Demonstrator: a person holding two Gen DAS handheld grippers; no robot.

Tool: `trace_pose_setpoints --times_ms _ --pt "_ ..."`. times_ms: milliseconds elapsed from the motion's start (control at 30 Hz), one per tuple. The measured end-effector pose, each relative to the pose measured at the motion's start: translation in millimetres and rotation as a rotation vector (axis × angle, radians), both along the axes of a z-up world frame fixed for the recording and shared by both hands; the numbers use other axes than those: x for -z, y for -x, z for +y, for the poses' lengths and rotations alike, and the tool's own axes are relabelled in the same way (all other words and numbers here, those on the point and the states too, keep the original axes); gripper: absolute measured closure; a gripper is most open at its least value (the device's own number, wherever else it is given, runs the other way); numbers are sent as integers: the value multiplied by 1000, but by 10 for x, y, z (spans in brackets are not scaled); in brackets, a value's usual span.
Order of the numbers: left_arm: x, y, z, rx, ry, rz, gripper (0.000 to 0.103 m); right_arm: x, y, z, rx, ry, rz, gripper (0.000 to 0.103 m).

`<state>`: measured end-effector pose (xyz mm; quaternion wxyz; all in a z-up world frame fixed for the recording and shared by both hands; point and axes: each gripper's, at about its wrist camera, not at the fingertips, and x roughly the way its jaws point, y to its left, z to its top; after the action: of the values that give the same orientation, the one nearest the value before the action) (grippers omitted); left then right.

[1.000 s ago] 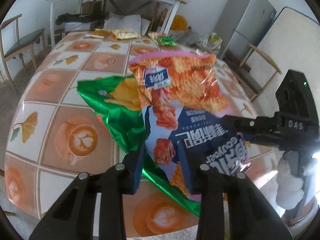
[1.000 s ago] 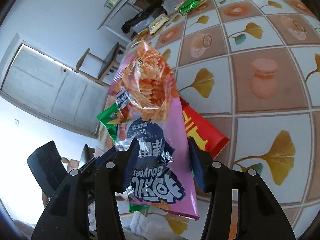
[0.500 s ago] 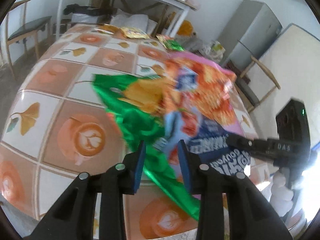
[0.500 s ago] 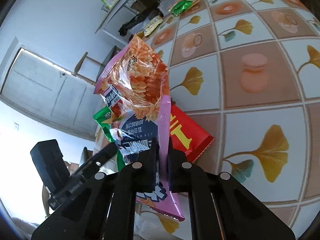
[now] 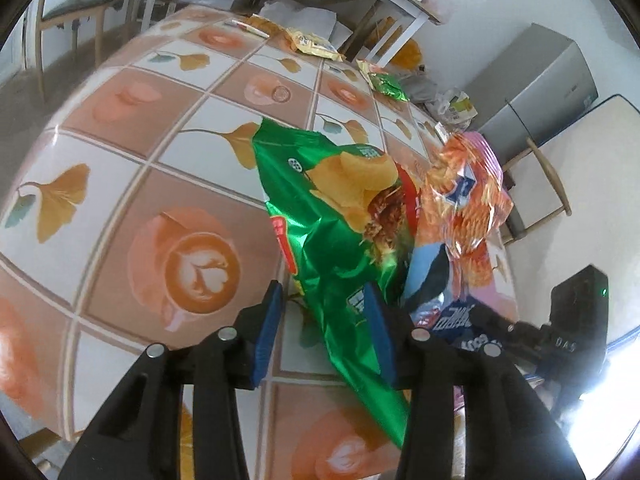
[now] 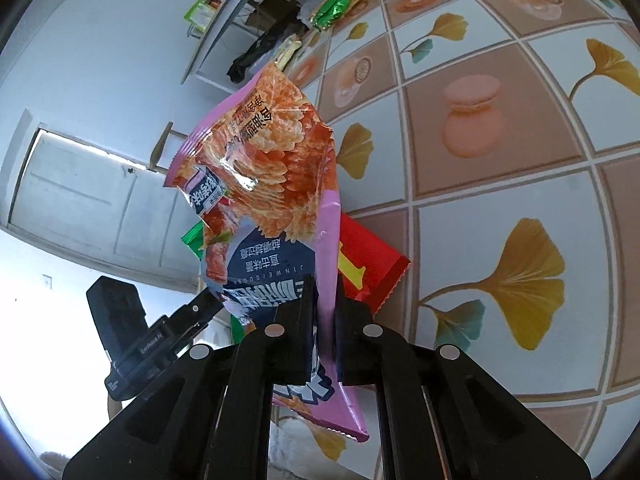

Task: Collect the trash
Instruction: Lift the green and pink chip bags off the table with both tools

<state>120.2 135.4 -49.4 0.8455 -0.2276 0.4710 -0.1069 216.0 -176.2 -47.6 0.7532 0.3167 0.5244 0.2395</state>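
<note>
Three snack bags form one cluster near the table edge. No bin or other container for the trash is visible.

In the left wrist view, from left to right:

1. The tiled table (image 5: 120,184) carries a print of ginkgo leaves and coffee cups.
2. The left gripper (image 5: 322,334) points down at the cluster. Its jaws are opening and stand moderately apart. The lower part of the green bag lies between the blue pads (image 5: 266,334), which do not visibly press on it.
3. The green chip bag (image 5: 320,216) is crumpled foil with yellow chips printed on it. It lies on the table.
4. The red bag (image 5: 410,196) shows only as a narrow strip between the green bag and the pink one.
5. The pink-and-orange snack bag (image 5: 464,196) is raised above the table.
6. The right gripper (image 5: 500,330) grips that bag's lower end.

Two more wrappers lie at the far end of the table: one yellow wrapper (image 5: 312,42) and one small green wrapper (image 5: 386,84).

In the right wrist view, the right gripper (image 6: 322,320) has its jaws pinched nearly together on the pink edge of the raised bag (image 6: 260,168). The bag shows orange ridged crisps, a dark blue panel with white lettering, and a pink border. The red bag (image 6: 368,264) lies flat on the table just behind it.
</note>
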Motion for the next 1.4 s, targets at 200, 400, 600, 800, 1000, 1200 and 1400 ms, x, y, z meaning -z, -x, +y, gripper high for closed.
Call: trace_pose_setpoints --times_ms 200,400,600,800,1000,1200,1400 --pt "42 -113 5 6 90 15 62 41 0 -48 3 4 6 96" --pt "163 -112 135 -10 357 57 62 67 -9 -19 5 14 7 96" --pt "145 -11 52 26 442 20 62 63 -15 11 9 14 11 96" --pt "144 -2 -180 54 328 27 63 56 7 -6 18 17 8 97" --pt "145 -52 -234 56 279 39 71 14 105 -146 54 23 0 96" --pt "53 -99 -407 83 119 -3 78 -35 269 -448 141 49 -10 97" --pt "-78 -114 -640 133 -12 -66 90 -12 463 -738 227 -1 2 97"
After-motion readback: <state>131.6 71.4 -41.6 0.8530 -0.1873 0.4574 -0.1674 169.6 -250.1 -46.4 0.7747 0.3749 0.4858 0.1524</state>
